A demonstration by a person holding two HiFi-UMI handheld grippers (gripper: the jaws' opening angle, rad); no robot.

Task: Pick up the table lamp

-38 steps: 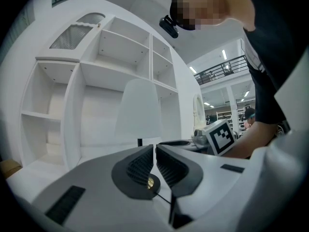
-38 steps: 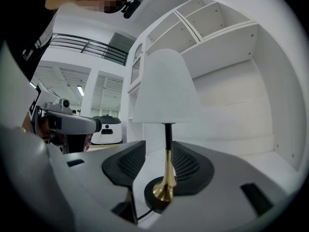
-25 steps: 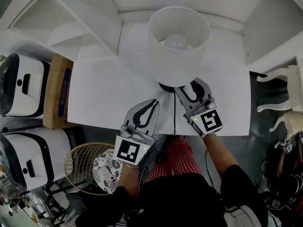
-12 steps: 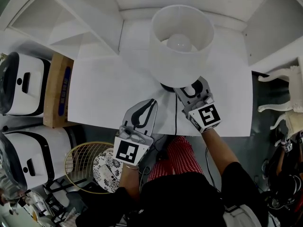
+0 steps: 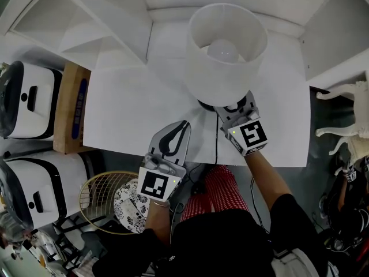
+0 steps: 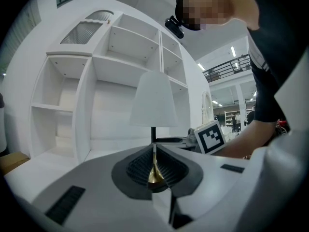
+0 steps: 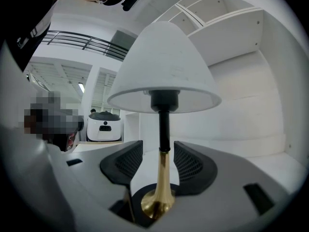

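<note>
Head view: the table lamp [image 5: 228, 53] stood at upper centre on the flat white tabletop [image 5: 127, 108], its tapered matte shade hiding the base. The right gripper [image 5: 235, 104] reached under the shade; the left gripper [image 5: 176, 134] lay lower left, off the lamp. Left gripper view: jaws together, nothing held. Right gripper view: jaws had just been opening and stood wide, the slim stem [image 7: 163, 124] between the ribbed pads [image 7: 190, 161], untouched. The stem was black above a flared, polished brass foot [image 7: 157, 202]. Risks: a slick, thin stem slipping, the top-heavy shade tipping, the cord [image 5: 216, 149] snagging.
</note>
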